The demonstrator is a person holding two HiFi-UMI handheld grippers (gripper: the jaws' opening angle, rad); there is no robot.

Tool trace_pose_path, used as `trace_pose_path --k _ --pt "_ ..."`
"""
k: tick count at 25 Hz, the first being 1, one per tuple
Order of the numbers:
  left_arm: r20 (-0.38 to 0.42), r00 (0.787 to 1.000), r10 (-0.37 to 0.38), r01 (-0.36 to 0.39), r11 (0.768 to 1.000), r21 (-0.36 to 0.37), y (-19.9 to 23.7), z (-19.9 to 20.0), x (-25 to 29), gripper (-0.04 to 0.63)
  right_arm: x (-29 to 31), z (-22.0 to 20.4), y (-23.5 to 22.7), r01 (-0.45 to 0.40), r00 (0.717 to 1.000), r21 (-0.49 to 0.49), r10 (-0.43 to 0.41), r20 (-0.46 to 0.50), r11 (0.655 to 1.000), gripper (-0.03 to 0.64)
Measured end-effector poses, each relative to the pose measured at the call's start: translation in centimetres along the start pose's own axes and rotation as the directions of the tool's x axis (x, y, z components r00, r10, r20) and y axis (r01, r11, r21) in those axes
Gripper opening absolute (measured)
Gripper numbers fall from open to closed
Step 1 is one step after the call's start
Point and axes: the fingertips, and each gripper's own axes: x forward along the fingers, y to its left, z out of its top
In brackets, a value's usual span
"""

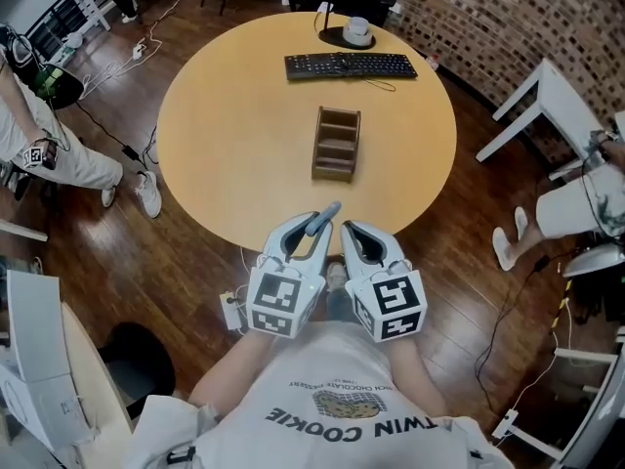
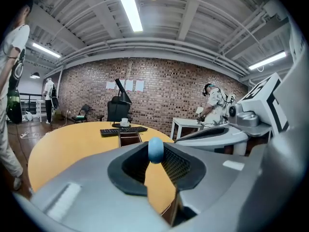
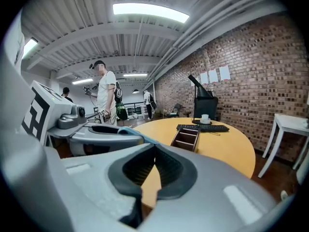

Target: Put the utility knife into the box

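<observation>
While the head view shows the slim blue-grey utility knife [image 1: 323, 219] poking forward from the left gripper [image 1: 311, 233] over the round wooden table's [image 1: 225, 145] near edge, well short of the brown wooden compartment box [image 1: 336, 143], only the left gripper view shows its rounded end pinched between the black pads. The right gripper [image 1: 354, 239] sits alongside, and its own view shows its jaws meeting on nothing.

Ceiling strip lamps [image 2: 128, 7] give bright, even light; the gripper views warp and darken toward their edges.
</observation>
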Motion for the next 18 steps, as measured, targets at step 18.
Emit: trace_pose_path --k 18 --pt "-0.172 0.984 0.035 0.011 0.966 0.258 4.6 -2.1 10.9 0.077 6.9 0.1 -7.5 -0.082 0.995 -0.095 0.077 -0.062 0.992 0.002"
